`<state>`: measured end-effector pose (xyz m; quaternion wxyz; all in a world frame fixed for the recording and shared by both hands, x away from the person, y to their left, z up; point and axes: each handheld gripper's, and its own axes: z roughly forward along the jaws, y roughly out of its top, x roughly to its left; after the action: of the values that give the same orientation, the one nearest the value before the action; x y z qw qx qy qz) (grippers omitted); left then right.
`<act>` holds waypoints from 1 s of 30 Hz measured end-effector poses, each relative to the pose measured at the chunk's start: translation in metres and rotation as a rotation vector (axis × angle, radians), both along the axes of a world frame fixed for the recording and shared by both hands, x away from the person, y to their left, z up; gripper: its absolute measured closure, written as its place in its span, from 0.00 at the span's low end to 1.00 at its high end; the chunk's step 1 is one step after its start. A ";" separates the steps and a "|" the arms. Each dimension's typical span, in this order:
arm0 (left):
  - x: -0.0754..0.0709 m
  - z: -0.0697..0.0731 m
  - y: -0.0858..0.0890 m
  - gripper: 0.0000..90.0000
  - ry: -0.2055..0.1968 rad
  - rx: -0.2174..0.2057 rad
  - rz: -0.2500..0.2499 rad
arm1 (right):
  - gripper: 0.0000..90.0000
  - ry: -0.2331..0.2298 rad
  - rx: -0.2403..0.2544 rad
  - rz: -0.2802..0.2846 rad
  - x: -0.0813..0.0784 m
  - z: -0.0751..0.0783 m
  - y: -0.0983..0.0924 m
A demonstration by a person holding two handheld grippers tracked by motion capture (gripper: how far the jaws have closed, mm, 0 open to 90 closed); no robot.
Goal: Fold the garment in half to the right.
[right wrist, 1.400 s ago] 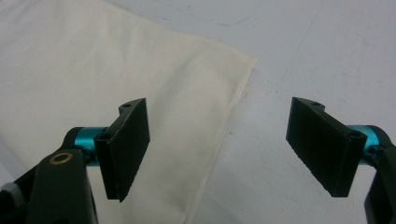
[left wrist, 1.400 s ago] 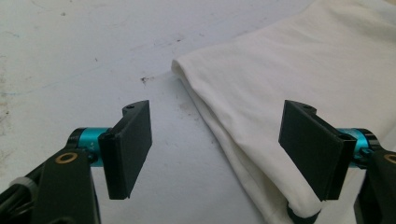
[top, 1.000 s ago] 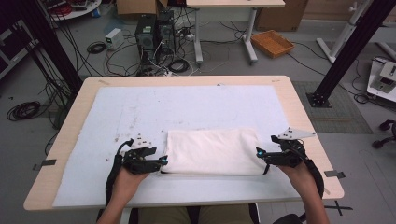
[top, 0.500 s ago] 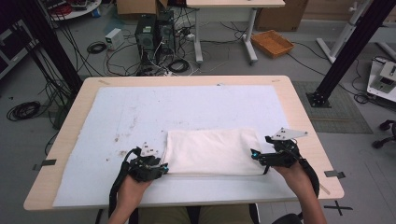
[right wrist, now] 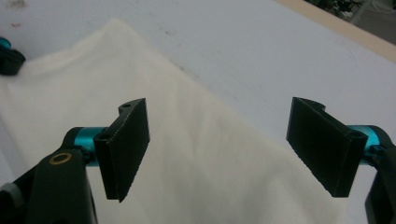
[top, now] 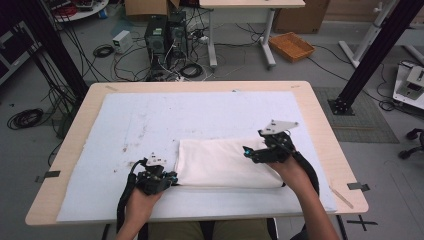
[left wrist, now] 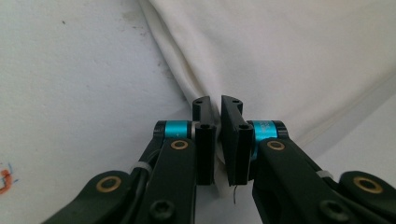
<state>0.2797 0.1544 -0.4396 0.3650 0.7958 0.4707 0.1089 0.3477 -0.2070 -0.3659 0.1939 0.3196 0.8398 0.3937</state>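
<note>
- The folded white cloth (top: pixel 225 162) lies low and centre in the high view, on the pale mat (top: pixel 150 120) that covers the wooden table (top: pixel 320 120).
- The left gripper (top: pixel 172 176) sits at the cloth's lower left corner. In the left gripper view its jaws have just been closing and now stand nearly together, with the cloth's corner edge (left wrist: pixel 218 154) pinched between the pads.
- How many layers of the cloth lie in that pinch cannot be made out; the black jaws cover the spot.
- The right gripper (top: pixel 248 152) is over the cloth's right part, towards its upper edge, in the high view. In the right gripper view its jaws stand wide apart with nothing between them, the cloth (right wrist: pixel 187 154) lying below.
- Whether the right gripper touches the cloth cannot be told.
- The person's forearms are cut off by the bottom edge of the high view.
- The right hand (top: pixel 287 167) hides part of the cloth's right end.
- In the right gripper view a dark, blurred piece of the left gripper (right wrist: pixel 7 56) peeps in at the upper left edge.
</note>
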 end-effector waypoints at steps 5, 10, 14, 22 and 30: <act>0.000 0.000 -0.001 0.90 -0.011 0.019 -0.029 | 0.23 0.001 0.021 0.078 0.026 0.008 0.038; 0.000 0.000 -0.001 0.90 -0.017 0.027 -0.037 | 0.28 0.097 0.001 0.129 0.051 0.005 0.076; -0.001 0.000 -0.002 0.93 -0.014 0.022 -0.038 | 0.28 0.152 -0.058 0.160 0.067 -0.005 0.107; 0.000 0.001 0.000 0.94 -0.006 0.018 -0.046 | 0.40 0.215 -0.152 0.229 0.086 -0.032 0.164; -0.002 0.005 0.000 0.95 -0.025 0.013 -0.059 | 0.74 0.250 -0.241 0.287 0.091 -0.059 0.204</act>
<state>0.2777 0.1544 -0.4350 0.3688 0.8102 0.4417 0.1112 0.4382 -0.0030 -0.4252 0.0669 0.2175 0.9352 0.2713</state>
